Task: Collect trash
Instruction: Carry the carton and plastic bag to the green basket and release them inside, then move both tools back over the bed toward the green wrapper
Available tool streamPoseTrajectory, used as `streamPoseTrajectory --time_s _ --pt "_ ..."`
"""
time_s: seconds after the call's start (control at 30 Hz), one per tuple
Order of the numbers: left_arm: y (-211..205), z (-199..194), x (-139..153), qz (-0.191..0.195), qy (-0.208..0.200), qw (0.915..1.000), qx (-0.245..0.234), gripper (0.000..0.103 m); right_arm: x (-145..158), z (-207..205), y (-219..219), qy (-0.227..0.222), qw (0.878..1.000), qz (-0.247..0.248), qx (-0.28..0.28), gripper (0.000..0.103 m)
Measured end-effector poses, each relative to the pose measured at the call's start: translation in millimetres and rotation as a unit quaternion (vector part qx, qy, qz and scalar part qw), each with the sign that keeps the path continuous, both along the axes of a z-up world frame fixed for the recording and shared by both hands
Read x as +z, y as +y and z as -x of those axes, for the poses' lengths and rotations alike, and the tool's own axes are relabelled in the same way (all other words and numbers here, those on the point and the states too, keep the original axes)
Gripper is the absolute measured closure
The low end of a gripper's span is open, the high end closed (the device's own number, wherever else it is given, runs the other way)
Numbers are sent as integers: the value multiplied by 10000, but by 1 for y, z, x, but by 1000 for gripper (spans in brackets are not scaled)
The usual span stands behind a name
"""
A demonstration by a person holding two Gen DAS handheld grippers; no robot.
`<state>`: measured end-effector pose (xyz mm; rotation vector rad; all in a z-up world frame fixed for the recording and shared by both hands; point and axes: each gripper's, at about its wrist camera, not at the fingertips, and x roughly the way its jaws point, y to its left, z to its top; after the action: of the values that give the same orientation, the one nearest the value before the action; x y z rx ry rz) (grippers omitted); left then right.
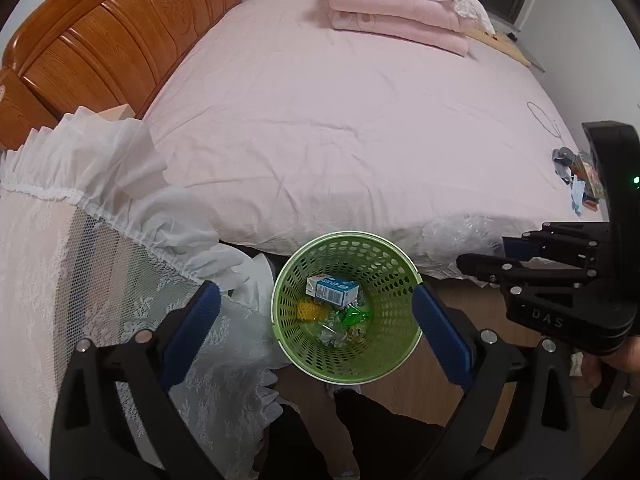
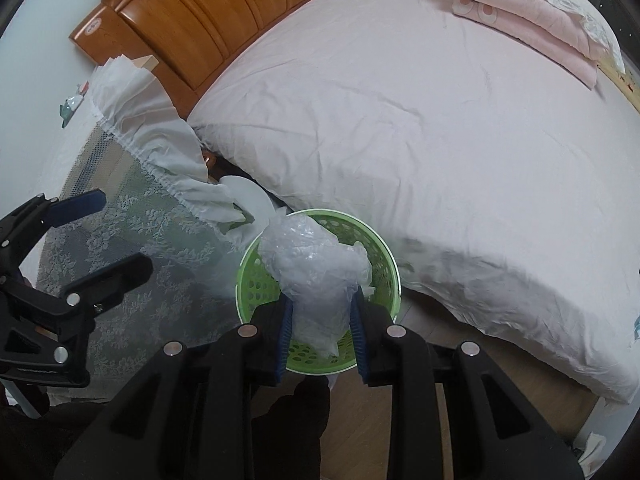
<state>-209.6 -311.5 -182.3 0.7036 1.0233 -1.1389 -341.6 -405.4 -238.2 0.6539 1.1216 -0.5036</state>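
A green perforated waste basket [image 1: 396, 280] stands on the floor by the bed; it also shows in the right wrist view [image 2: 256, 284]. Inside lie a white and blue carton [image 1: 332, 289], a green wrapper [image 1: 354, 315] and a yellow piece [image 1: 308, 311]. My left gripper [image 1: 316, 316] is open and empty, its blue pads either side of the basket. My right gripper [image 2: 322, 320] is shut on a crumpled clear plastic bag [image 2: 316, 264], held over the basket. The right gripper also shows in the left wrist view [image 1: 480, 258], with the bag [image 1: 456, 236] at the bed edge.
The bed with a pink sheet [image 1: 340, 128] has folded pink blankets [image 1: 396, 20] at the far side and small trash items [image 1: 580, 180] near its right edge. A lace-covered table [image 1: 80, 280] stands left of the basket. A wooden headboard [image 1: 100, 32] is behind.
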Motion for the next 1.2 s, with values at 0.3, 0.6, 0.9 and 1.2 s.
streamPoseTrajectory --time_s 0.3,0.6,0.9,1.2 --pt "10 -17 10 76 -50 9994 343 11 -44 -36 8 249 9984 -367 354 65" --pt "20 -27 15 130 -126 9984 543 11 -64 -60 19 622 9962 -377 482 11" --pt "30 -42 34 299 -293 9951 892 11 -34 -58 9 328 9991 -89 235 8" --pt "52 -79 74 611 -552 9813 1739 11 61 -79 3 -585 9946 771 364 3"
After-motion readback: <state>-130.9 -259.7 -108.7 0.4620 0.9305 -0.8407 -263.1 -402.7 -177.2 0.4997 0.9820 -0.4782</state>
